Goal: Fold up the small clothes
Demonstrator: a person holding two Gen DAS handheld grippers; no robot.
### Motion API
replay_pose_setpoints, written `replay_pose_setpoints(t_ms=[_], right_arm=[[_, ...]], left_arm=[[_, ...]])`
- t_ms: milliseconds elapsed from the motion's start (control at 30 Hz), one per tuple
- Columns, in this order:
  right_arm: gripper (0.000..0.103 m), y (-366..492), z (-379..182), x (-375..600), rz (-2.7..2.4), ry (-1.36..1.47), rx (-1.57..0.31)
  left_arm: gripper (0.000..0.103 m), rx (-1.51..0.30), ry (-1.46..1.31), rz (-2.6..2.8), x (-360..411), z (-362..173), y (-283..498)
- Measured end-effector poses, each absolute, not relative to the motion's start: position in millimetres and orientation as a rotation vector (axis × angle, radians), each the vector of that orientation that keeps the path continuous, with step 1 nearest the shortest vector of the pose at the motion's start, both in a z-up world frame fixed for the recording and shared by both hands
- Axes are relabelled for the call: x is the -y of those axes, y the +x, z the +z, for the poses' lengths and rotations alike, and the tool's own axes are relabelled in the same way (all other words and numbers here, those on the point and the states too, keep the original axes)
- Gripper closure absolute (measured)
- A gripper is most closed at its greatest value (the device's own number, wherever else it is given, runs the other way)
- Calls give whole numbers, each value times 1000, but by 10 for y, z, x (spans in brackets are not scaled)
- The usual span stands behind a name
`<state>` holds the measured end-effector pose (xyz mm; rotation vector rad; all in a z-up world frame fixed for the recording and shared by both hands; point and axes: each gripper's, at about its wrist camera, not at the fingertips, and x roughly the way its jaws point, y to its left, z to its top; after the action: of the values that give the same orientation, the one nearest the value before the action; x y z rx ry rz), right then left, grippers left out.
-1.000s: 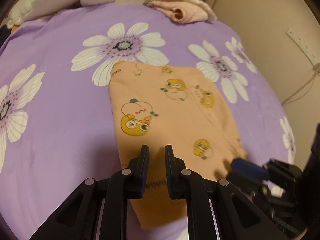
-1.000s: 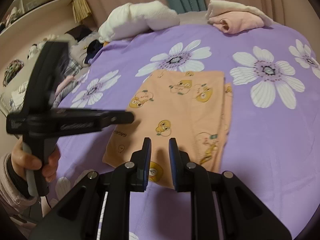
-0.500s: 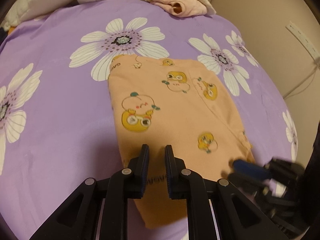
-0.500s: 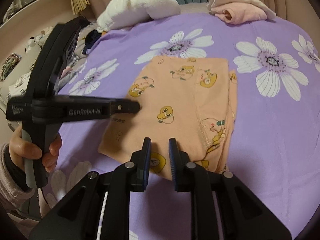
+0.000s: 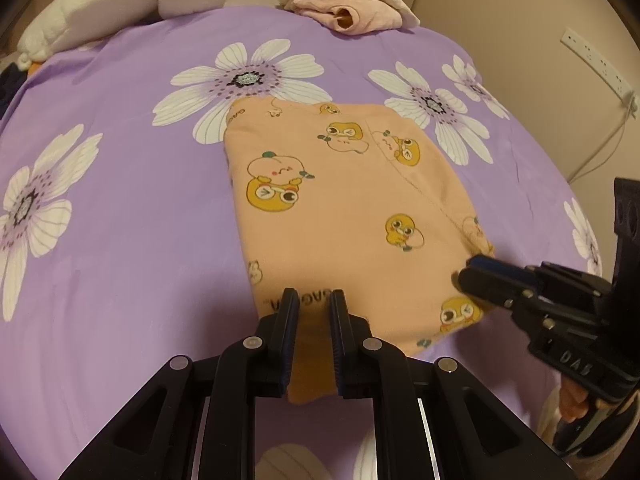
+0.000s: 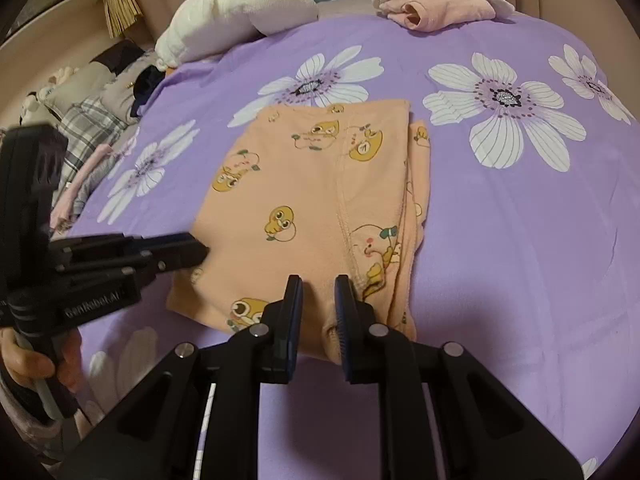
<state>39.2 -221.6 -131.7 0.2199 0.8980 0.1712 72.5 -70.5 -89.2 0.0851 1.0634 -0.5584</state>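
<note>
Showing only in the right view, plaid clothes (image 6: 86,120) flank the orange garment (image 6: 312,208).

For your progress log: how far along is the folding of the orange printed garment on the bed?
Done: orange garment already lies doubled, layered edges showing at its right. In hand: left gripper and right gripper straddle its near hem, jaws open. Left: gripping and folding it away.

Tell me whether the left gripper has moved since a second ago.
Yes. The left gripper has advanced toward the orange cartoon-print garment; its near hem now lies between the fingers, judged against the purple floral bedsheet.
</note>
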Motion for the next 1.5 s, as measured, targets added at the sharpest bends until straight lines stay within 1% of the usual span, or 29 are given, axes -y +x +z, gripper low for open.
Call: replay_pose_setpoints(t_ms=[133,400,667,700,767,800,833,900,1067,1133,1167,1200,1433,1500], right_arm=[[83,319,-1262,2239,186,235,-873],[81,349,-1369,2238,173,240,-919],[69,238,-1266,2315,228,307,-896],[67,215,-1254,2333,233,317,-892],[64,182,-1235,2357,235,330,-887],[61,175,-1226,2368,234,335,-884],[60,166,-1214,2385,233,345,-880],[54,151,-1195,2420,234,369,-872],[51,162,-1194,2513,216,402,-873],[47,173,-1217,2570,211,433,-877],[41,174,-1225,2599,212,451,-876],[39,185,-1244,2640,212,480,-878],[38,278,-1353,2827,212,608,-894],[36,330,-1387,2881,209,643,-899]], left_arm=[[92,-1061,101,-555,695,-891,642],[92,-1064,138,-544,727,-949,545],[92,-1091,62,-543,600,-914,487],[89,-1094,57,-543,591,-907,483],[73,-1099,45,-539,572,-891,475],[55,-1100,36,-535,562,-885,477],[44,-1098,25,-531,547,-876,478],[43,-1086,7,-529,522,-856,477],[43,-1105,-33,-527,475,-863,537],[43,-1124,-71,-540,448,-876,576],[43,-1132,-86,-545,440,-883,595],[43,-1142,-109,-552,425,-892,622],[43,-1201,-239,-595,365,-971,796],[43,-1221,-294,-616,344,-1005,859]])
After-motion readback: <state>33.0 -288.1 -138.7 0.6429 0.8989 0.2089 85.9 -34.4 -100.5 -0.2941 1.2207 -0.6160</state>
